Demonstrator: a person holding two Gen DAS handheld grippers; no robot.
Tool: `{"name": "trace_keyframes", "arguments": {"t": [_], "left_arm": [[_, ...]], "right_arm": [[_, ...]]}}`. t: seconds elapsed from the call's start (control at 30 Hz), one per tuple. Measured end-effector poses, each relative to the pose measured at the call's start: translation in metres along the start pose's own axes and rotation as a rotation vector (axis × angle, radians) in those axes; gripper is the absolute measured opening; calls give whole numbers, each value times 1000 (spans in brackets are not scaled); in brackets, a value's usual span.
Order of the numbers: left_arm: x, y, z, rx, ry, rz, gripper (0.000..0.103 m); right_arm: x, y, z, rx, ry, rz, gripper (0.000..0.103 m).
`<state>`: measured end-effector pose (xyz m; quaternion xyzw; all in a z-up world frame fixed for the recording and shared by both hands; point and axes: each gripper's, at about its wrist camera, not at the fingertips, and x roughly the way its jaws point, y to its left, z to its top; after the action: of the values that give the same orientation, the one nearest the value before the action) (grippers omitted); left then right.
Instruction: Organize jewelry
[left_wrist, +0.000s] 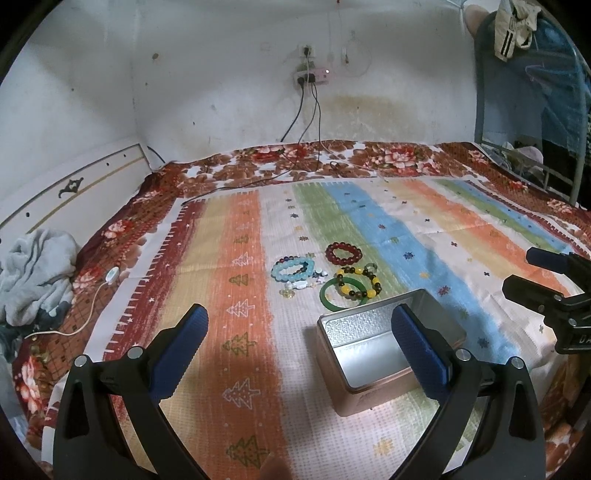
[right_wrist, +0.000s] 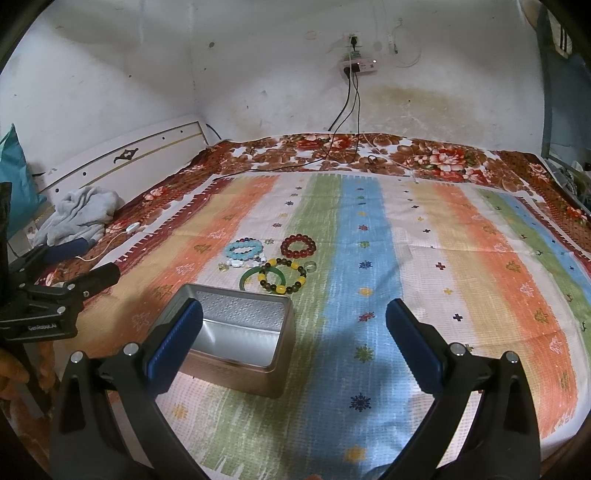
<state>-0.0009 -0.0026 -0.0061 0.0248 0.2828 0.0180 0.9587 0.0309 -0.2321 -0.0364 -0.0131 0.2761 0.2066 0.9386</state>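
Note:
An open, empty metal tin (left_wrist: 373, 354) stands on the striped cloth, also in the right wrist view (right_wrist: 236, 339). Beyond it lie a red bead bracelet (left_wrist: 343, 253) (right_wrist: 297, 246), a light blue bead bracelet (left_wrist: 293, 267) (right_wrist: 243, 248), a yellow-and-dark bead bracelet (left_wrist: 357, 282) (right_wrist: 282, 275), a green bangle (left_wrist: 341, 295) (right_wrist: 258, 277), a small ring (right_wrist: 311, 266) and small charms (left_wrist: 299, 286). My left gripper (left_wrist: 299, 339) is open and empty, left of the tin. My right gripper (right_wrist: 293, 332) is open and empty, right of the tin.
A striped cloth (right_wrist: 443, 258) covers a floral bedspread (right_wrist: 436, 158). Grey clothing (left_wrist: 33, 273) and a white cord (left_wrist: 88, 314) lie at the left. Black cables (left_wrist: 303, 147) hang from a wall socket (left_wrist: 308, 75). A metal rack (left_wrist: 546, 173) stands at the right.

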Motion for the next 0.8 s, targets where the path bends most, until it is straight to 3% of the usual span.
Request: {"name": "trace_keyframes", "arguments": {"t": [0.8], "left_arm": [[1, 1, -1, -2, 8, 4, 97]], "right_arm": [[2, 6, -2, -7, 6, 0, 98]]}}
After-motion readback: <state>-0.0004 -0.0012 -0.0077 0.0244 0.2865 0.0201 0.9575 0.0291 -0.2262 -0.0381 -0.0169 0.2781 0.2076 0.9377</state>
